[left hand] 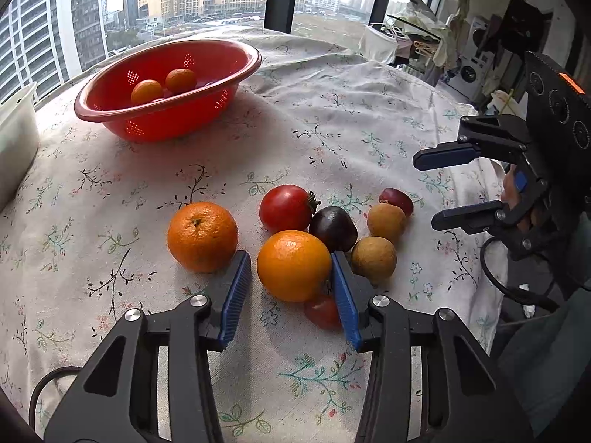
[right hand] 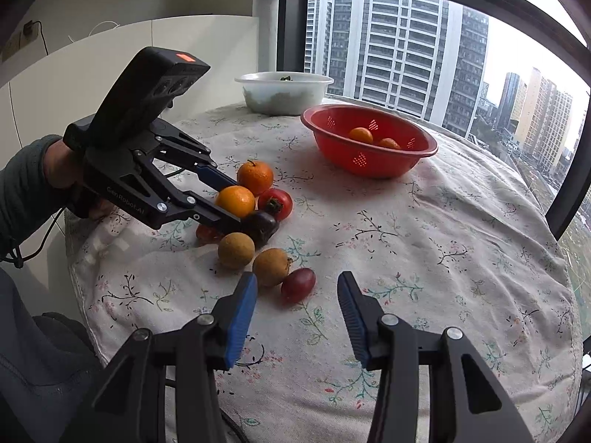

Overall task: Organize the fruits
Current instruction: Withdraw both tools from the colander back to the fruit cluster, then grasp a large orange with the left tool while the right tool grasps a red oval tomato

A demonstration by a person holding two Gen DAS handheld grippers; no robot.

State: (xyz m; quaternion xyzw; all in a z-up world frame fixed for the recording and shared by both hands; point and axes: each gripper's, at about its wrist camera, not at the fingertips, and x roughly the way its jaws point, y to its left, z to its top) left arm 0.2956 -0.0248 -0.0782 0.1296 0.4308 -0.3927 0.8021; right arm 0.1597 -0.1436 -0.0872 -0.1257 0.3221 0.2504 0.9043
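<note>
My left gripper (left hand: 291, 264) is open, its fingers on either side of an orange (left hand: 293, 265) on the floral tablecloth; the pads look close to it but not clamped. It also shows in the right wrist view (right hand: 236, 203). A second orange (left hand: 202, 236) lies just left. A red tomato (left hand: 285, 208), a dark plum (left hand: 332, 228), two brown round fruits (left hand: 373, 258) (left hand: 386, 221), a red grape (left hand: 396, 201) and a small red fruit (left hand: 323, 312) cluster around. My right gripper (right hand: 297, 291) is open and empty, near the red grape (right hand: 298, 284).
A red colander bowl (left hand: 122, 118) holding two small oranges (left hand: 181, 80) stands at the far left of the table; it also shows in the right wrist view (right hand: 369, 164). A white tub (right hand: 284, 94) sits behind it. The round table's edge (right hand: 554, 295) drops off at the right.
</note>
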